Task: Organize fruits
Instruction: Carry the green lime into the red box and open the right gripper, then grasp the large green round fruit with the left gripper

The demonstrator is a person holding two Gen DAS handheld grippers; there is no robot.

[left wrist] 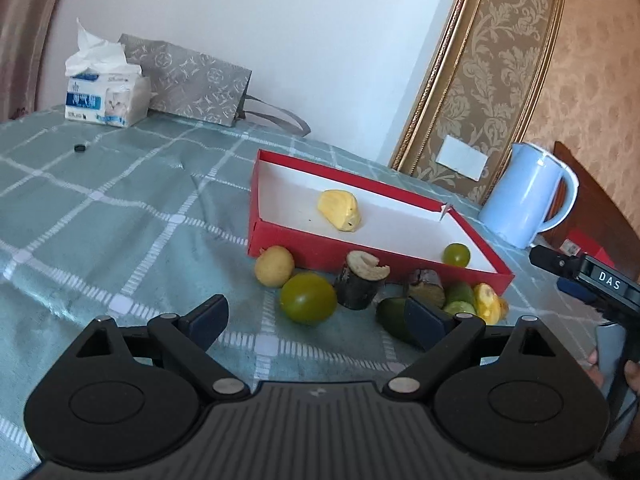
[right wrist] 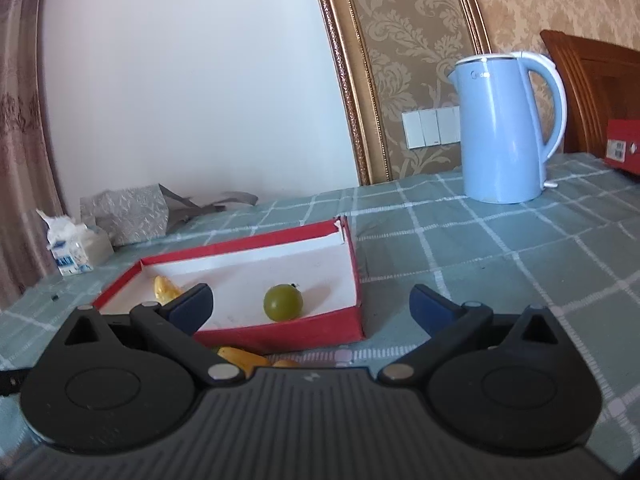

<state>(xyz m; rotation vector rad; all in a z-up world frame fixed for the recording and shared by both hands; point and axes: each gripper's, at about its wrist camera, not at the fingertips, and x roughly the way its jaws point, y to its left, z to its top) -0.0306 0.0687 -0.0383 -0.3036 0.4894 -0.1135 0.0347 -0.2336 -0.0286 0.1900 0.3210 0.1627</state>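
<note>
Both the left gripper point(left wrist: 316, 320) and right gripper point(right wrist: 312, 306) gape wide, holding nothing. The green tomato point(left wrist: 308, 298) near the red box point(left wrist: 280, 240) is round — a glancing pinch could roll it away.

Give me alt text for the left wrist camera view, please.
An open left tool hovers over fruit pieces on a green checked tablecloth, in front of a red box holding a yellow fruit chunk and a green grape.
</note>
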